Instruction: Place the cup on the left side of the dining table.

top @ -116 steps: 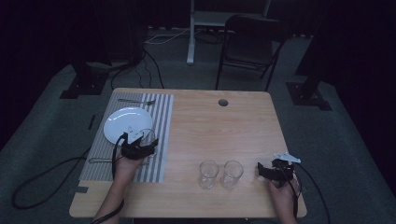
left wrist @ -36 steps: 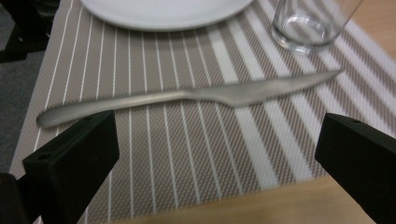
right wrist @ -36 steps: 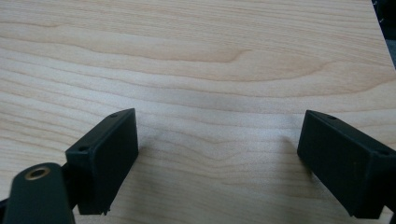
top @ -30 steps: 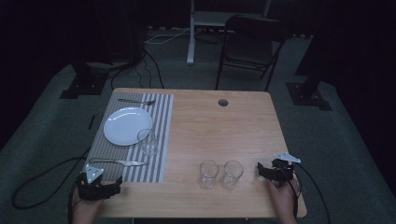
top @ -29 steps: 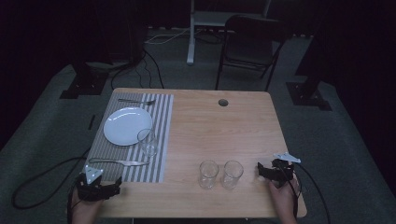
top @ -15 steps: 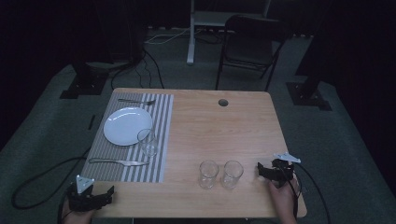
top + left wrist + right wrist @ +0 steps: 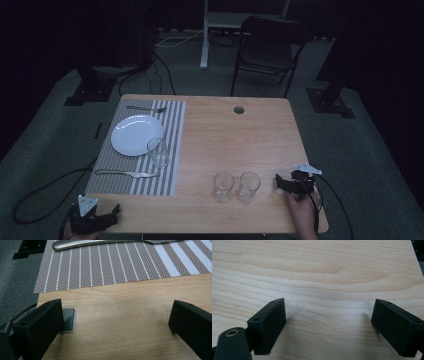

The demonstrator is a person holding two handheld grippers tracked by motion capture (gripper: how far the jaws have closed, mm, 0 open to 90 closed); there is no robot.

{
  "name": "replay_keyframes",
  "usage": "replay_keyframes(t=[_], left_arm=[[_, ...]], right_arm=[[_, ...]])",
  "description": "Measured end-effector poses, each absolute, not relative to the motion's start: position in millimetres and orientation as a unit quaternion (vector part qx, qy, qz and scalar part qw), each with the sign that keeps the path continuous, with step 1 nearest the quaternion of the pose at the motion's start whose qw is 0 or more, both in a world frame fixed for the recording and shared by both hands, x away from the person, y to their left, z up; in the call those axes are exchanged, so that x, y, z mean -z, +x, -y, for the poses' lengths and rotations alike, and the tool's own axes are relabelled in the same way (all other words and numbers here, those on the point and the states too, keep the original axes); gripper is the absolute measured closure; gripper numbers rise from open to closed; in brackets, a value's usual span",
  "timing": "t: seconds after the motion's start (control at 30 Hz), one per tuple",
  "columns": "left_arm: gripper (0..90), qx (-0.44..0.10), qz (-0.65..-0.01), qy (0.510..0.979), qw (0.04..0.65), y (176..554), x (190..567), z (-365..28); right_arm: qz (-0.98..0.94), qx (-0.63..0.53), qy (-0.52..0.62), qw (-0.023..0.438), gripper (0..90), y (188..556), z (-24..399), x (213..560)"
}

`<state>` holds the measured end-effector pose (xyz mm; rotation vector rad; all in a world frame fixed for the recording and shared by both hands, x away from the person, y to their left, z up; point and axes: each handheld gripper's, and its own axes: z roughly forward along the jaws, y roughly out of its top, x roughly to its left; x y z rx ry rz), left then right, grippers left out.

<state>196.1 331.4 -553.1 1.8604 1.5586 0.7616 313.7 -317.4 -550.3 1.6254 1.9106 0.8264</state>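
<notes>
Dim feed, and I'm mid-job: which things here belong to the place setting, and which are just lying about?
Belong to the job: striped placemat, plate, fork, knife, glass on the mat, two glasses by the right gripper.

Lying about: chair, floor cables, small grey pad.

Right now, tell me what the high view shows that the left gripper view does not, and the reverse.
High view alone: the white plate, the fork beyond it, a glass on the mat, two glasses on bare wood, and the right tool open near them.
Left gripper view alone: a small grey pad stuck to the table by the left jaw, and the mat's fine dotted weave.
Both: the striped placemat, the knife on it, the wooden table, and the left tool, jaws wide apart, holding nothing.
</notes>
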Motion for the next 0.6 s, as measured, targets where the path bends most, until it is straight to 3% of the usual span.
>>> replay_keyframes(t=[0.6], left_arm=[[0.3, -0.296, -0.59, 0.69, 0.297, 195.4, 555.0, -329.9]], right_arm=[[-0.701, -0.303, 0.596, 0.248, 12.0, 313.8, 317.4, 550.2]])
